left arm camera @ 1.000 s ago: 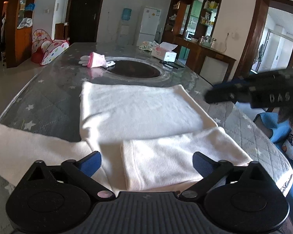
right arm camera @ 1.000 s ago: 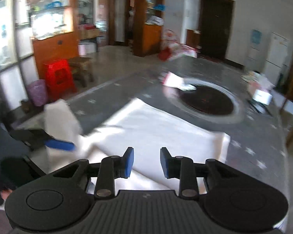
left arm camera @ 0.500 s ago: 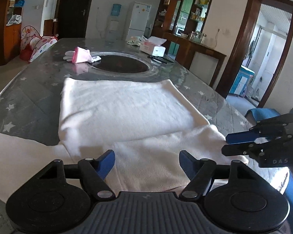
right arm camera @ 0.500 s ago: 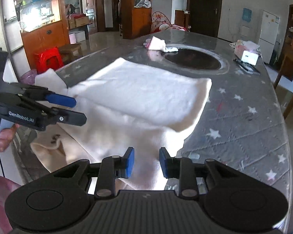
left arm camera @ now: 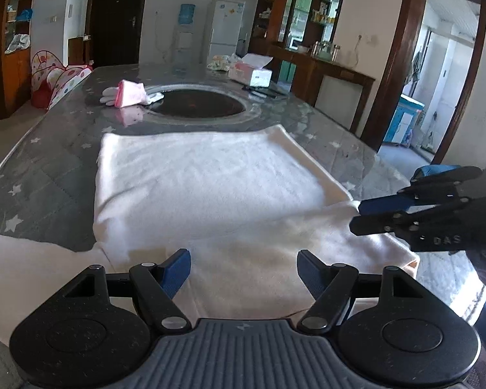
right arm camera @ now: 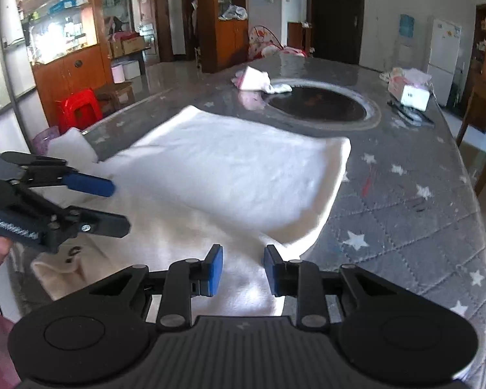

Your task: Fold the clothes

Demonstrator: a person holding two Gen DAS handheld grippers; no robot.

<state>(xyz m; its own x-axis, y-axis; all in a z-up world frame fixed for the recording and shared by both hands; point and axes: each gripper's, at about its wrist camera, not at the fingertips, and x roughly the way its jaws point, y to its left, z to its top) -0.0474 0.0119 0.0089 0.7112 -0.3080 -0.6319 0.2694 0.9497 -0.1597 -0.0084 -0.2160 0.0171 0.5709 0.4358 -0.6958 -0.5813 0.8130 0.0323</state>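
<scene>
two grippers over one white garment [left arm camera: 210,188] that's spread on the grey starry tabletop [left arm camera: 48,162], body flat toward the middle and the near part folded over along the front edge. one sleeve [left arm camera: 22,265] trails off to the left side. left gripper [left arm camera: 244,270] hangs just above the near fold, fingers [left arm camera: 177,269] spread wide, nothing between them. right gripper [right arm camera: 243,269] sits over the garment's right near corner, fingers [right arm camera: 214,269] partly apart with a narrower gap, also holding nothing as far as i can see. farther back on the tabletop there's a dark round inset [left arm camera: 194,107], a pink and white cloth [left arm camera: 129,95] beside it, and a tissue box [left arm camera: 251,74] on the far right.
</scene>
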